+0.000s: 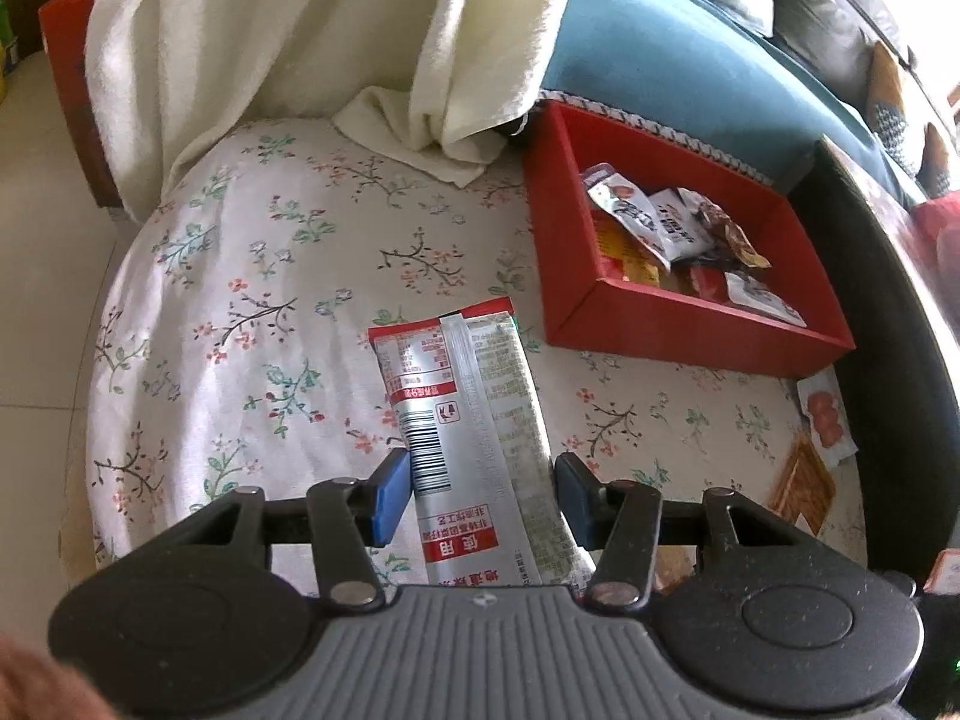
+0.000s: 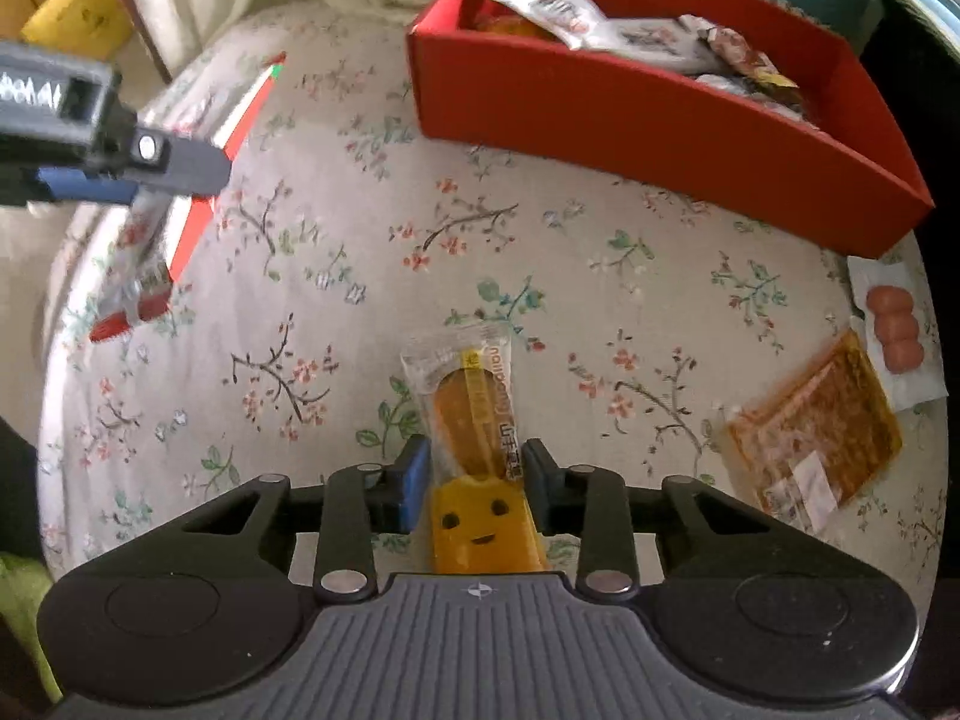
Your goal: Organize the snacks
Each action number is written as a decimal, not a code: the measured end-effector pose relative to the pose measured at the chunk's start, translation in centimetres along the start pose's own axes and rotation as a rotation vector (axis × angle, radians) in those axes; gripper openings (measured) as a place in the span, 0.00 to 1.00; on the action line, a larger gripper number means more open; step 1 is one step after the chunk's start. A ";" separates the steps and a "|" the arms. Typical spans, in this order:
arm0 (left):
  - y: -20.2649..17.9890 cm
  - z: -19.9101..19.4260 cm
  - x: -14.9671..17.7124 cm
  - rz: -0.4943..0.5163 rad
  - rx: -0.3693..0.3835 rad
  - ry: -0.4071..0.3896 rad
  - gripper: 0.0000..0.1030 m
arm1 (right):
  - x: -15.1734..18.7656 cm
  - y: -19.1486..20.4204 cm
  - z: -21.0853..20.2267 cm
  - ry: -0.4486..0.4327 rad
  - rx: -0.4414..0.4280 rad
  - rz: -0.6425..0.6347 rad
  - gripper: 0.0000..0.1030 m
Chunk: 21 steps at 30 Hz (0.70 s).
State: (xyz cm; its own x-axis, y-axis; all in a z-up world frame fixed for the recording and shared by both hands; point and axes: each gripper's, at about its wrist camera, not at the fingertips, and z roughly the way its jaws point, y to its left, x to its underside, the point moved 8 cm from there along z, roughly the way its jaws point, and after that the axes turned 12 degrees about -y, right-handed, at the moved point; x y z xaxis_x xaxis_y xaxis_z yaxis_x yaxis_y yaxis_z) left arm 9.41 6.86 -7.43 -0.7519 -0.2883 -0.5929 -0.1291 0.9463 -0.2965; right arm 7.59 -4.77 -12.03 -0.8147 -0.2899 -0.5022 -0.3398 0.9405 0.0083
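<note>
Your left tongs (image 1: 483, 495) are closed around a long silver and red snack packet (image 1: 462, 414), with the blue pads pressed against both of its edges. From the right wrist view, that packet looks lifted off the surface and tilted. Your right tongs (image 2: 475, 483) grip a clear-wrapped orange snack bar (image 2: 477, 450) with a smiling face printed on it; the bar points forward, away from you.

Both hover over a round tabletop covered in a pale floral cloth (image 2: 372, 276). At the far right of the tabletop sits an open red box (image 1: 702, 324), which already holds several small snack packets (image 1: 672, 222) piled together. Near the right edge of the tabletop, two more snacks lie loose just beside each other: a flat orange-brown packet (image 2: 816, 426) and a white packet showing round red pieces (image 2: 897, 330). A cream towel (image 1: 312, 42) hangs behind the tabletop.
</note>
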 end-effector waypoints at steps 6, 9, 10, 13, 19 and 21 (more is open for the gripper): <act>-2.3 -0.4 -0.9 0.058 0.016 -0.041 0.43 | -2.2 -1.4 -2.2 -0.113 -0.037 0.038 0.39; -4.0 -0.7 -1.8 0.105 0.013 -0.082 0.43 | -3.6 -2.8 -3.4 -0.179 -0.048 0.058 0.39; -4.6 -0.6 -2.1 0.125 0.006 -0.094 0.43 | -4.0 -3.3 -3.7 -0.198 -0.048 0.065 0.39; -6.5 -0.3 -3.1 0.166 0.007 -0.116 0.43 | -5.8 -5.3 -4.7 -0.265 -0.039 0.093 0.39; -9.9 1.0 -4.8 0.254 -0.002 -0.145 0.43 | -9.3 -9.3 -5.8 -0.364 -0.017 0.149 0.39; -10.8 1.5 -5.7 0.274 -0.008 -0.158 0.43 | -10.2 -10.3 -5.9 -0.384 -0.003 0.161 0.39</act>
State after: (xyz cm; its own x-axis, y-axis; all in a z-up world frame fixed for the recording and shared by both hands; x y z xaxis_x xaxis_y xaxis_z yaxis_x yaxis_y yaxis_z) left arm 16.01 -1.92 -1.96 -0.6496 -0.0408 -0.7592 0.0589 0.9929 -0.1038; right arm 16.65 -12.55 -1.94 -0.6235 -0.0514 -0.7802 -0.2243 0.9677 0.1155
